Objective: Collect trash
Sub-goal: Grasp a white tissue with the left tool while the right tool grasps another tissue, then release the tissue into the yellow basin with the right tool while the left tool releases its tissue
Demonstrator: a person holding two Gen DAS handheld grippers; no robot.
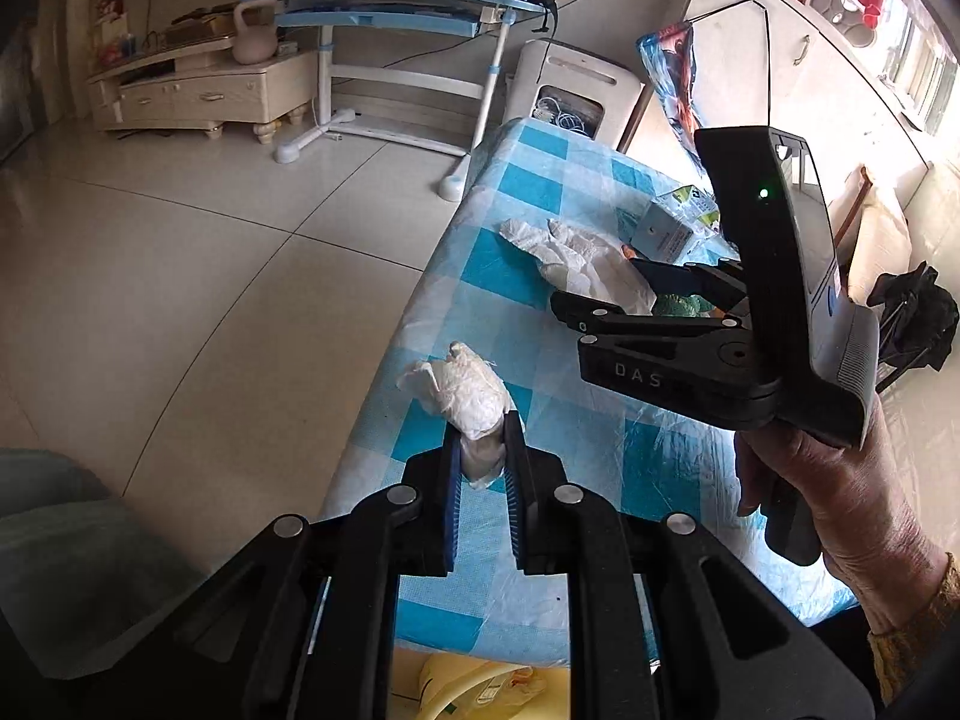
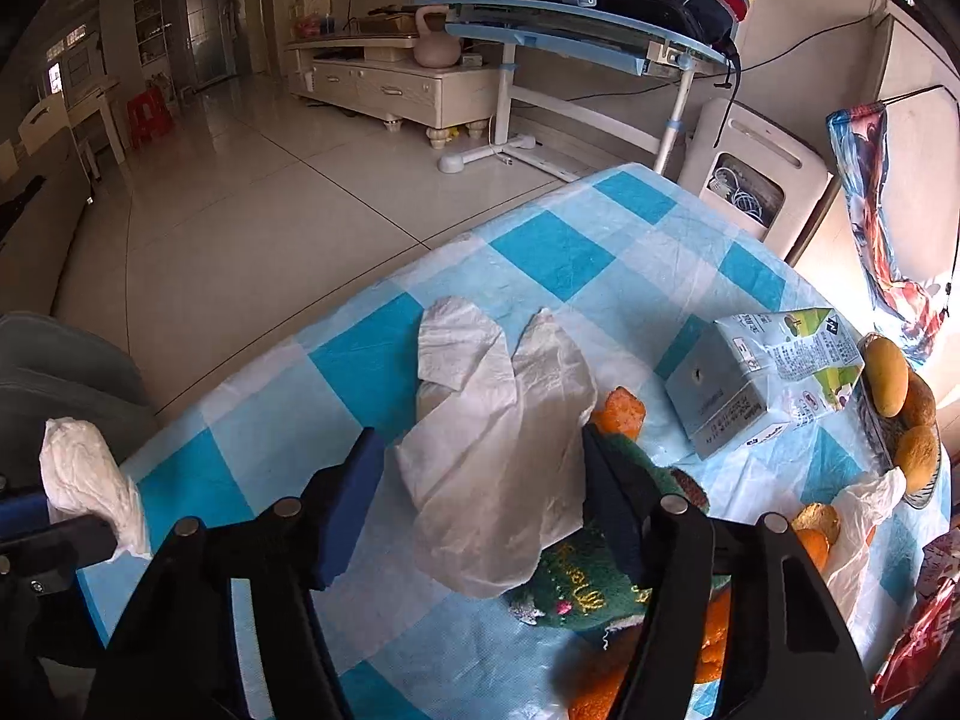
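Note:
My left gripper is shut on a crumpled white tissue wad, held above the near left edge of the table with the blue checked cloth. The wad also shows in the right wrist view at far left. My right gripper is open, its jaws on either side of a flat white tissue lying on the cloth; it shows from the side in the left wrist view. A milk carton lies on its side to the right of the tissue.
A green and orange knitted piece lies under the tissue's right edge. A bowl of fruit and a plastic bag sit at the right. A yellow bag is below the table's near edge. Tiled floor lies to the left.

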